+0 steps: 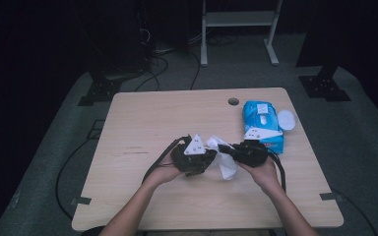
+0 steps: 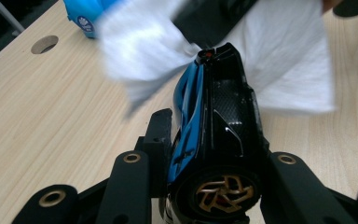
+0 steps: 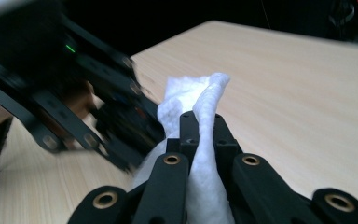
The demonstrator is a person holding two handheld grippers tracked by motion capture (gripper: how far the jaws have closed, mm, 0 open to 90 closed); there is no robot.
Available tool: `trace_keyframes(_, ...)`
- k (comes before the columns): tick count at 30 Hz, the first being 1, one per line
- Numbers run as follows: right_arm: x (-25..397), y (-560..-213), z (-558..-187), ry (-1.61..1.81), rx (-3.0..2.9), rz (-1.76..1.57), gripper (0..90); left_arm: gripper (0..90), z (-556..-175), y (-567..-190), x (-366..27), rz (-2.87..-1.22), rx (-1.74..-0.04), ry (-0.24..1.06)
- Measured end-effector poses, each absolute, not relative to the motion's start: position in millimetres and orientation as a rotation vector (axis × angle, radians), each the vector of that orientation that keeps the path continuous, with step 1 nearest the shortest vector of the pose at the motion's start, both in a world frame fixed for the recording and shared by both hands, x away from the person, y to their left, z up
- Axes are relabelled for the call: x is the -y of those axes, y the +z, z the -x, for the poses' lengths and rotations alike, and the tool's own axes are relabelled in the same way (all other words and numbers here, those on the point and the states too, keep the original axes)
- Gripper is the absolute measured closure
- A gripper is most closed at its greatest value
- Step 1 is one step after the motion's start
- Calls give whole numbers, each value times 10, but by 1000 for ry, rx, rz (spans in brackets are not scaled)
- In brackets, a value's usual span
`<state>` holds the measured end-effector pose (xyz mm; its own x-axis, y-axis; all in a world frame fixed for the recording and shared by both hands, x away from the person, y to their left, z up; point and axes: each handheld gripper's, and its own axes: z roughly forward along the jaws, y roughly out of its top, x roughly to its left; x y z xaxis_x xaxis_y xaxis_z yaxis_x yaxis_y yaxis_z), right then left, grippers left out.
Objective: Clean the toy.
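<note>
My left gripper (image 1: 207, 158) is shut on a black and blue toy car (image 2: 214, 121) with a gold wheel, held just above the table's middle. My right gripper (image 1: 226, 148) is shut on a white wipe (image 3: 200, 140), pinched between its jaws. The wipe (image 2: 279, 56) lies against the far end of the car; in the high view the wipe (image 1: 225, 160) bunches between the two grippers. In the right gripper view the left gripper (image 3: 121, 126) is blurred and close at the left.
A blue pack of wipes (image 1: 262, 123) lies at the table's right back, its white lid (image 1: 286, 119) flipped out to the side. A round cable hole (image 1: 233, 101) sits near the far edge. Cables trail from both grippers toward the wooden table's (image 1: 147, 118) front.
</note>
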<state>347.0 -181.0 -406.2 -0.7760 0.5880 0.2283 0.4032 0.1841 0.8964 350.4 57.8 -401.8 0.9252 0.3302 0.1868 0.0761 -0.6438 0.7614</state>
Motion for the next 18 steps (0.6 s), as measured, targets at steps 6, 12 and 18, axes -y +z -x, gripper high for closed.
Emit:
trace_keyframes(6,1893,-4142,-3469,1720,-2272,-1029,864,645,-3495,-3980,-507,-2224,-266,395)
trace_keyframes(12,1840,-3976,-3424,1771,-2251,-970,864,652,-3483,-3951,-507,-2176,-268,404)
trace_keyframes(18,1698,-3980,-3450,1794,-2269,-945,864,651,-3456,-3985,-682,-2114,-313,393)
